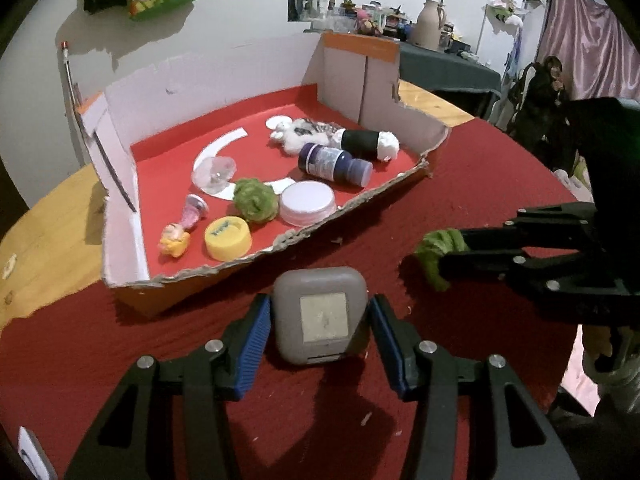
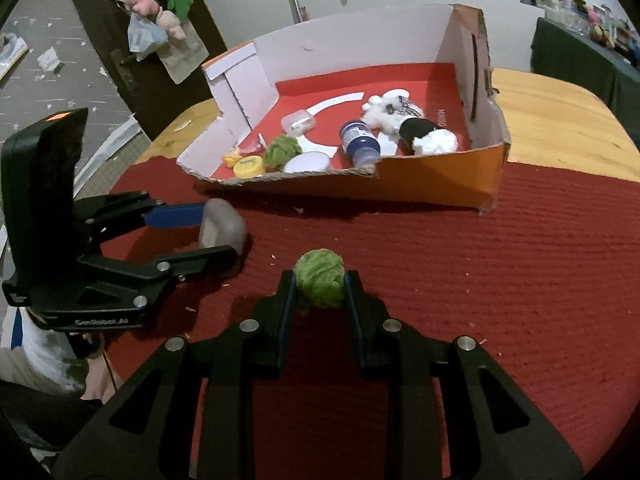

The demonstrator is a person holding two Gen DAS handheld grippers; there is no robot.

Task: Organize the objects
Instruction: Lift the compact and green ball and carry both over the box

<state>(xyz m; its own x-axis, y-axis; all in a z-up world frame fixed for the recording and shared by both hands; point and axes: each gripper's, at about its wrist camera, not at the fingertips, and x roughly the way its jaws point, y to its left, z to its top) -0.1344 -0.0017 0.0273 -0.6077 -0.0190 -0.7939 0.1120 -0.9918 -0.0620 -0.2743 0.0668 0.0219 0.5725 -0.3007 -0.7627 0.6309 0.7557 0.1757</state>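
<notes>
On the red-matted tabletop [image 2: 520, 280] we see the torn cardboard box [image 1: 372, 80] of small items, then our left tongs [image 1: 316, 320] clamped on a grey square case [image 1: 320, 316], and our right tongs [image 2: 320, 284] clamped on a green pompom [image 2: 320, 280].

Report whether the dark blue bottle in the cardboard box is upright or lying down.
Lying down. The dark blue bottle rests on its side on the red floor of the cardboard box, its cap end toward the torn front edge.
</notes>
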